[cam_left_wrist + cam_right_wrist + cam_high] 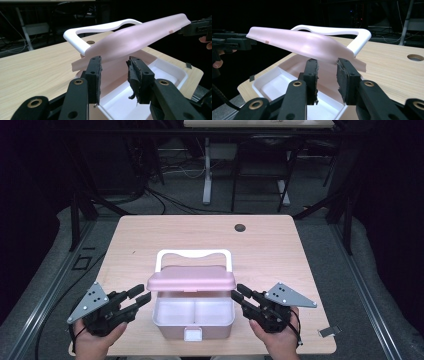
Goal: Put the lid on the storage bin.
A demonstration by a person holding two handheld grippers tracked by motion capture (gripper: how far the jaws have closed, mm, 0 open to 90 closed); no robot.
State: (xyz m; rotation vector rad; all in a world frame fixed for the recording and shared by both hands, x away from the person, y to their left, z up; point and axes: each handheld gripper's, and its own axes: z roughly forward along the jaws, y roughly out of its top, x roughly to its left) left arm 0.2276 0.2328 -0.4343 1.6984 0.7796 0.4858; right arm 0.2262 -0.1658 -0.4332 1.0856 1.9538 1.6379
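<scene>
A pink box (pixel 192 326) with a white inner tray stands near the table's front edge, a white latch (pixel 192 335) on its front wall. Its pink lid (pixel 191 279) is raised partway, tilted over the back half, with the white handle (pixel 194 254) behind it. My left gripper (pixel 141 295) sits at the lid's left end, jaws open. My right gripper (pixel 239 293) mirrors it at the lid's right end, also open. In the left gripper view the lid (pixel 140 37) slopes above and beyond the open gripper (pixel 113 67). The right gripper view shows the lid (pixel 299 42) above its open gripper (pixel 327 67).
The wooden table (pixel 280 255) has a round cable hole (pixel 240 227) at the back. A small metal clip (pixel 329 331) lies near the front right corner. Dark frames and desk legs stand on the floor beyond the far edge.
</scene>
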